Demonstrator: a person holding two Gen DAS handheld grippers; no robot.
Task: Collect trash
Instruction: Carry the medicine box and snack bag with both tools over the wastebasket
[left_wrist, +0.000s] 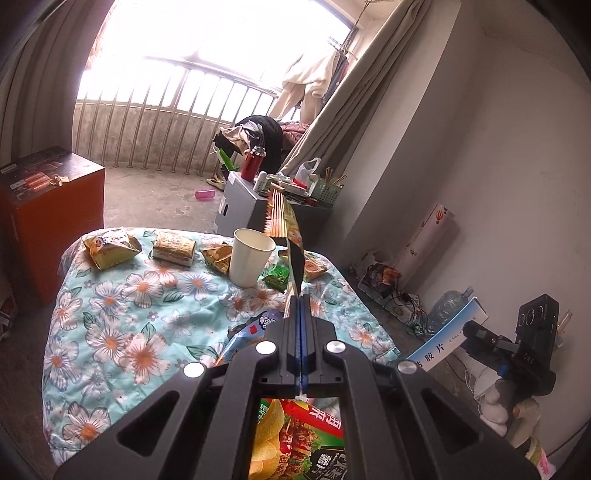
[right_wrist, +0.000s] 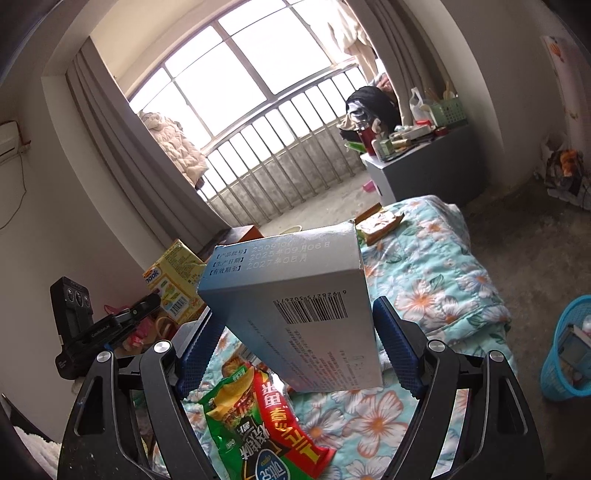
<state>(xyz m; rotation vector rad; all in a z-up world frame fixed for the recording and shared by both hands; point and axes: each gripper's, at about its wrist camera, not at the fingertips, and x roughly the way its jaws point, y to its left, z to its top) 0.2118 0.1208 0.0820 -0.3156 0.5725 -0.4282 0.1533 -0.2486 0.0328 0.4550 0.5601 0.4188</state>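
Left tongs (left_wrist: 300, 306) pinch a flat wrapper (left_wrist: 282, 214) tight; right tongs (right_wrist: 295, 339) clamp the medicine box (right_wrist: 295, 295), both lifted above the quilt (right_wrist: 443, 280), likely bound for the blue basket (right_wrist: 565, 354) beside it.

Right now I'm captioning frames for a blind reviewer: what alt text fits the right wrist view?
The right gripper holds a pale blue carton with a barcode between its blue pads, above a floral quilt. A green-and-red chip bag lies below; a blue basket stands at right.

A lived-in home bedroom: floral quilt (left_wrist: 122, 325), grey curtains (right_wrist: 122, 122), hung jacket (right_wrist: 173, 144), cluttered cabinet (left_wrist: 243, 206).
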